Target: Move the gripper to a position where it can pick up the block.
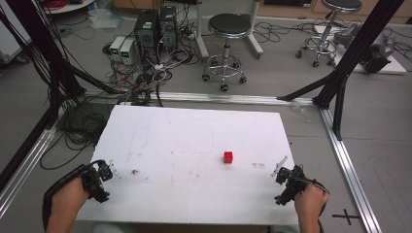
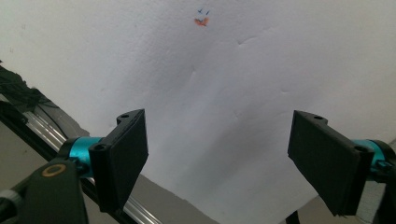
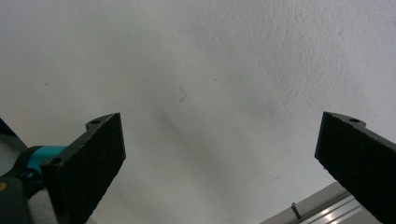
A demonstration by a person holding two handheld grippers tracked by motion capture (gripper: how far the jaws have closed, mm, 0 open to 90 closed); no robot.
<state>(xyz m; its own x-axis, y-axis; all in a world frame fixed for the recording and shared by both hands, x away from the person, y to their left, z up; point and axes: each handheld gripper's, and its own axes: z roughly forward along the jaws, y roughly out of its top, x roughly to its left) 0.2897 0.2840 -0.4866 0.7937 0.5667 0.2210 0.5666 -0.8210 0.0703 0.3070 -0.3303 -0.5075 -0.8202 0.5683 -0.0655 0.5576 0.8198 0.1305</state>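
Nearest me, two hands come in from the bottom of the high view, each holding a black two-jaw gripper over the near edge of a white table (image 1: 194, 126). The left gripper (image 1: 106, 170) sits at about 8 o'clock from the table's centre, by the near left corner. In the left gripper view, the left gripper (image 2: 217, 154) has its jaws spread wide with nothing between them, just bare white surface and a small orange and blue mark (image 2: 201, 18) farther ahead. The right gripper (image 1: 281, 170) sits at about 4 o'clock, by the near right corner. In the right gripper view, the right gripper (image 3: 219, 158) is likewise spread wide and empty over white surface.

Farther in, a small red cube (image 1: 228, 157) rests on the table right of centre, at about 10 o'clock from the right gripper and well apart from both.

Beyond the table, on the grey floor, I see two computer towers (image 1: 156, 26) amid tangled cables at 11 o'clock, and a black stool (image 1: 229, 26) at 12 o'clock.
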